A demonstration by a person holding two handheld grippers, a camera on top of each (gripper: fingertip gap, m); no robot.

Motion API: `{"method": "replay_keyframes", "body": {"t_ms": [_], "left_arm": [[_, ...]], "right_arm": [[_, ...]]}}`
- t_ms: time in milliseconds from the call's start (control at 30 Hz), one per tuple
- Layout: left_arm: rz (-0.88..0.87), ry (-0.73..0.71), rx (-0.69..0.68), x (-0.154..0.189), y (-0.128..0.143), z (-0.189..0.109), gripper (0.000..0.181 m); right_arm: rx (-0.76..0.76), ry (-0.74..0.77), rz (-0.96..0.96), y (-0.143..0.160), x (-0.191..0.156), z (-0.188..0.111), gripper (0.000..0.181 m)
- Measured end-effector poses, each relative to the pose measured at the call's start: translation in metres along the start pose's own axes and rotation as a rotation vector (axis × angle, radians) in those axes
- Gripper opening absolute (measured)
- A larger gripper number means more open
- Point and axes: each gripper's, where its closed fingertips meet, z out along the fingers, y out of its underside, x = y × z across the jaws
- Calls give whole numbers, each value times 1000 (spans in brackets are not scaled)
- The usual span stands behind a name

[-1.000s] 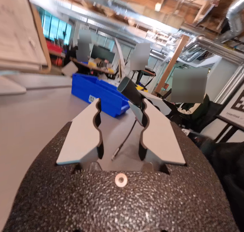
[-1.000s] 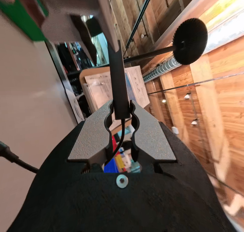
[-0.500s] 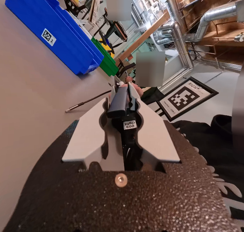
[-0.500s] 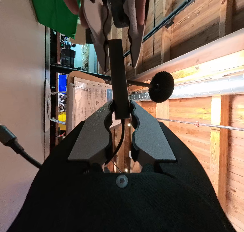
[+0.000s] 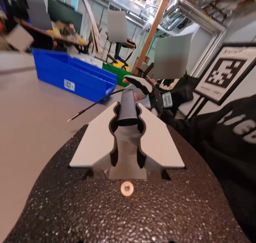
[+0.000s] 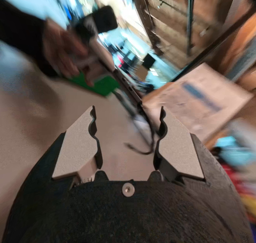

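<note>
My left gripper (image 5: 127,105) is shut on a slim dark grey bar-shaped device (image 5: 127,111), which points forward above the grey table (image 5: 34,118). A thin black cable (image 5: 97,103) runs from the device's far end out to the left, its tip hanging free. My right gripper (image 6: 127,109) is open and empty. It shows farther off in the left wrist view (image 5: 138,84), just beyond the device. In the blurred right wrist view a hand (image 6: 63,52) holds the left gripper with the device (image 6: 127,87), and the cable (image 6: 145,150) loops between my right fingers.
A blue bin (image 5: 77,73) and a green bin (image 5: 115,70) stand on the table's far side. A framed sign with a black-and-white marker (image 5: 227,73) stands at the right. A board with papers (image 6: 194,98) leans to the right in the right wrist view. Tip to tip, the grippers are about 6 centimetres apart.
My right gripper has let go of the dark device and opened. My left gripper has shut on the device and now holds it alone. Both views have swung round.
</note>
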Motion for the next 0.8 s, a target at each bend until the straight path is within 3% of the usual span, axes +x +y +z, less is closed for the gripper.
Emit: {"method": "replay_keyframes", "body": {"t_ms": [100,167,200,300,333,500,667,800], "left_arm": [[322,-10,17,8,-1,-10,21],[448,16,26,16,1,-12,21],[478,49,24,23,2,-12,21],[552,100,-24,30,15,-6,21],[569,109,-52,30,20,-2,21],[618,122,-115,30,34,9,21],[634,100,-183,22,46,13,21],[659,128,-149,29,43,15,21]], "right_arm": [[125,-203,700,-24,12,-10,114],[144,-387,883,-37,5,-21,99],[128,-423,867,-39,1,-24,92],[52,-364,744,-32,-2,-19,103],[59,-347,723,-32,-2,-16,97],[29,-328,709,-14,-14,-9,97],[58,-387,603,-33,-29,-10,83],[-88,-403,663,5,-40,-4,79]]}}
